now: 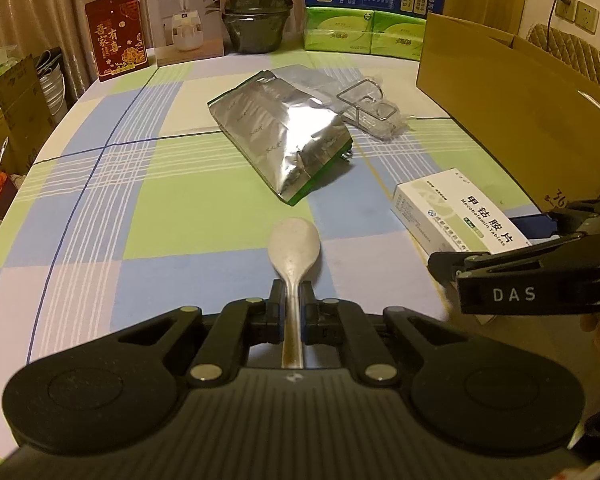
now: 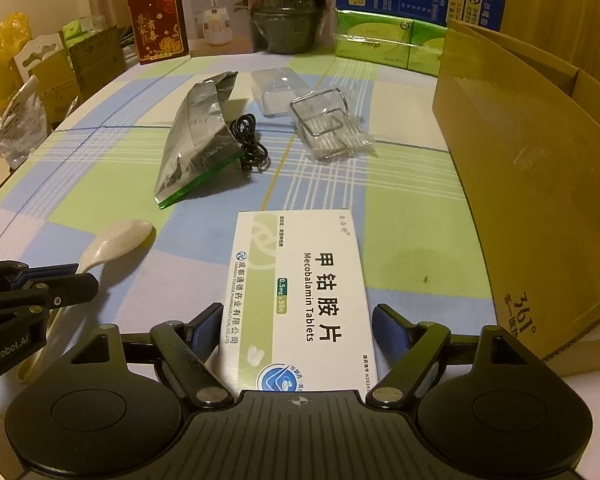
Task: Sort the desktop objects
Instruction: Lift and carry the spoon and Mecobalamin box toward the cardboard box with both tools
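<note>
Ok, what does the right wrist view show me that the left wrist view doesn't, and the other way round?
Only the right wrist view shows the black cable beside the foil bag and the clear lidded box behind it. Only the left wrist view shows the left gripper shut on the spoon's handle and the wall sockets. Both show the spoon, foil bag, tablet box, wire rack, cardboard box and right gripper, open around the tablet box.

The left hand-held gripper (image 1: 293,300) points straight forward, low over the worktop, its jaws pressed together on a spoon handle. The right hand-held gripper (image 2: 298,330) sits just beside it, level, jaws spread wide on either side of a box.
</note>
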The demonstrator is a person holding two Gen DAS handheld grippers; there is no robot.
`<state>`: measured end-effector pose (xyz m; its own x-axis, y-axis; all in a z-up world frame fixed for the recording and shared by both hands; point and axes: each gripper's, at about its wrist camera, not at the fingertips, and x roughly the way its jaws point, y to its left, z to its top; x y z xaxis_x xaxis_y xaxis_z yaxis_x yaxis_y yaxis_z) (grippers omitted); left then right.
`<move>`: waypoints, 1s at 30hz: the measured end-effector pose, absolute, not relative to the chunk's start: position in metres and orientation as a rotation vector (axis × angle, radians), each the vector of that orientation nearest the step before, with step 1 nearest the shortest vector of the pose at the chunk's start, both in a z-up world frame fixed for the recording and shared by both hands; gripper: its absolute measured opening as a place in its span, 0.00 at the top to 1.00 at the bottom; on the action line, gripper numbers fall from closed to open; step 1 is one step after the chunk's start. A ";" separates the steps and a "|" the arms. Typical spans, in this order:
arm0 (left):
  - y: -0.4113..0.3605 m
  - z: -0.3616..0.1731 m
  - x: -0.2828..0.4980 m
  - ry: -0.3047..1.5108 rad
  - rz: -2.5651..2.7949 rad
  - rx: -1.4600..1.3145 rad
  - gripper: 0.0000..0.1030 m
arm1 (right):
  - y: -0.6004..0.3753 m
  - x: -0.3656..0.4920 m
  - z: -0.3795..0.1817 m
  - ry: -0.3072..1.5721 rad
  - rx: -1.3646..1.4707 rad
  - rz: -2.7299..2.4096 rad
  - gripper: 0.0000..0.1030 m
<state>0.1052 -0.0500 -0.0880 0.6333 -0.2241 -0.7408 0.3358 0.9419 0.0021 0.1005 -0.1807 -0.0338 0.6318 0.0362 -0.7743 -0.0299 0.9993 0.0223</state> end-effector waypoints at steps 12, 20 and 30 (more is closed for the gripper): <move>-0.051 -0.086 0.106 0.823 -0.323 0.122 0.96 | -0.179 0.101 -0.034 0.875 -0.004 0.030 0.34; -0.050 -0.081 0.107 0.821 -0.326 0.097 0.96 | -0.179 0.096 -0.025 0.845 -0.011 0.015 0.34; -0.059 -0.055 0.100 0.797 -0.319 0.067 0.96 | -0.184 0.080 0.017 0.782 0.036 0.006 0.34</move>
